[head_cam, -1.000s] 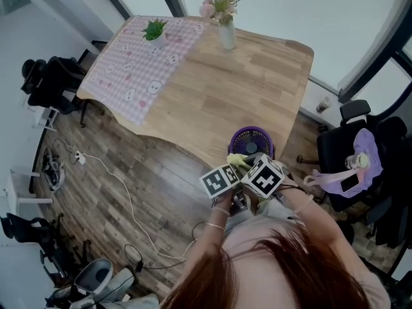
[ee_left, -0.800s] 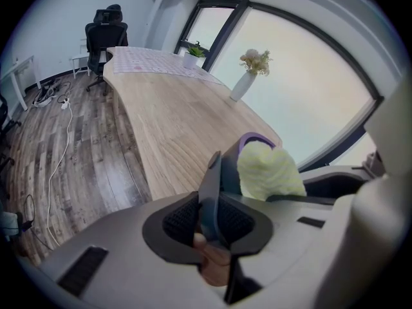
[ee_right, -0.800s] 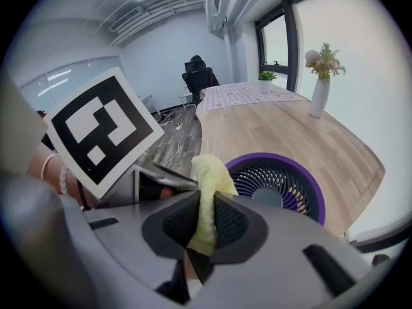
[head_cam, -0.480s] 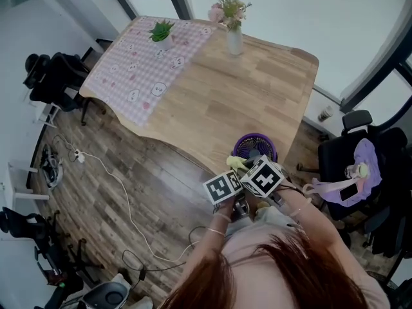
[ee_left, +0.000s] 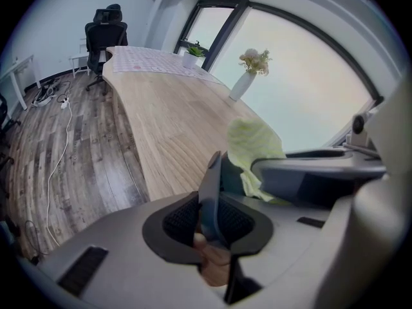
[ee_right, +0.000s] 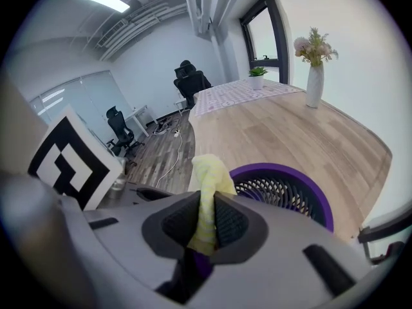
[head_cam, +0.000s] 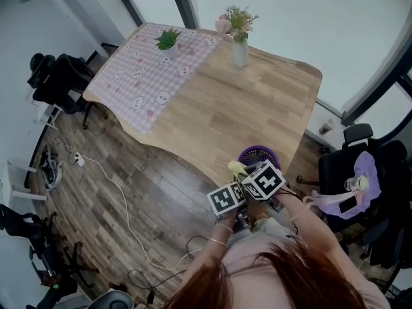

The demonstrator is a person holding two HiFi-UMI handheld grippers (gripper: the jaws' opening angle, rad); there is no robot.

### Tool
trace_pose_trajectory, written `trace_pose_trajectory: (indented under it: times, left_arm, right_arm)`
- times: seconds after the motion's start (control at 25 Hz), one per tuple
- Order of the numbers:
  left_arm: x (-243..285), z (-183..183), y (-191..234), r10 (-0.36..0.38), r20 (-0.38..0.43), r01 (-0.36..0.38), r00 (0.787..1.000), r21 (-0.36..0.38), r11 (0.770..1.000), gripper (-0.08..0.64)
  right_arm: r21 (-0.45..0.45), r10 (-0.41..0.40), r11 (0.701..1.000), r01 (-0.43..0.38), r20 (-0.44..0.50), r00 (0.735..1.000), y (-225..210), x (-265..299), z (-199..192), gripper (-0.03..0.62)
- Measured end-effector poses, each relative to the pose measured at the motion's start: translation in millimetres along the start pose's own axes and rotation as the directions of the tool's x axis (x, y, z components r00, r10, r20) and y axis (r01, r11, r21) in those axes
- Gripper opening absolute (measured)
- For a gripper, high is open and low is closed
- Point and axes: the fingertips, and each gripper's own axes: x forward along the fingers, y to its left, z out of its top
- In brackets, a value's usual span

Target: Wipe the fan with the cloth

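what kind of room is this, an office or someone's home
Most likely an office or meeting room, not a home. A long wooden table fills the middle, black office chairs stand around the edges, and large dark-framed windows run along one side.

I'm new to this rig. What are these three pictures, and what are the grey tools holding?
No robot here: a person holds a two-jaw gripper in each hand. One picture comes from a camera on the person's head, looking down. The other two cameras ride on the grippers and look along their jaws. On the wooden table are a vase of flowers and a potted plant on a checked mat. A purple fan is at its near edge. The right gripper is shut on a yellow cloth by the fan. The left gripper is clamped on a thin dark piece; what that belongs to, I cannot tell.
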Motion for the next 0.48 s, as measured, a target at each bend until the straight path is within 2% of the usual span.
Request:
trace_pose_trajectory:
  times: [0.48]
  left_arm:
    - [-0.1, 0.8, 0.2, 0.006, 0.001, -0.006, 1.0, -0.003, 1.0, 0.071]
  right_arm:
    - [0.044, -0.031, 0.999, 0.031, 0.013, 0.999, -22.5, 5.3, 5.6, 0.044]
